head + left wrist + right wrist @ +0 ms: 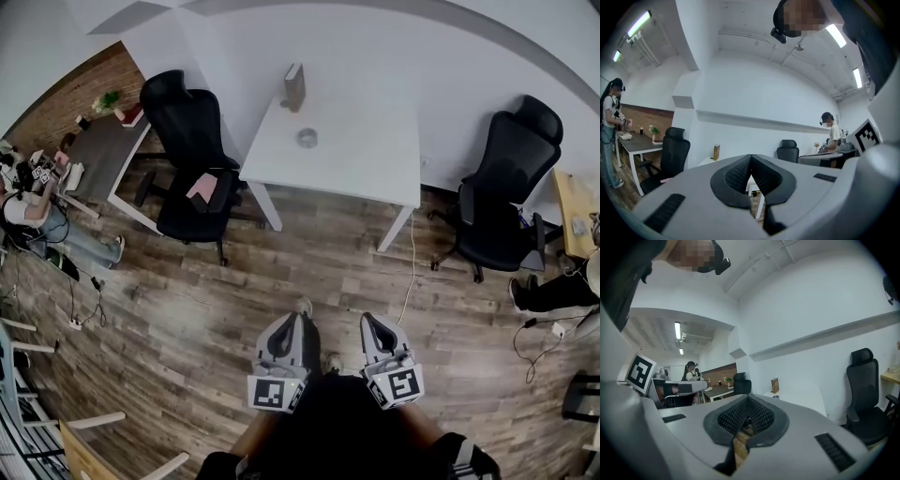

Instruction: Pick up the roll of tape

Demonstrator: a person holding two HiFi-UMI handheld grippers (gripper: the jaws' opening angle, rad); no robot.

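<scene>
Tape roll (307, 138) sits on the white worktop (375, 155) near an upright box (294, 86), between 2 black seats, left chair (192, 155) and right chair (502, 192), on wood floor (178, 309). Left tool (299, 323) and right tool (368, 324), well apart from it, have jaws together, empty.

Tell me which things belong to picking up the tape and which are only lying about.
For the job: roll of tape, white table under it, left gripper, right gripper, both shut and empty.
Lying about: brown box on the table, black chair holding a pink item, second black chair.
</scene>
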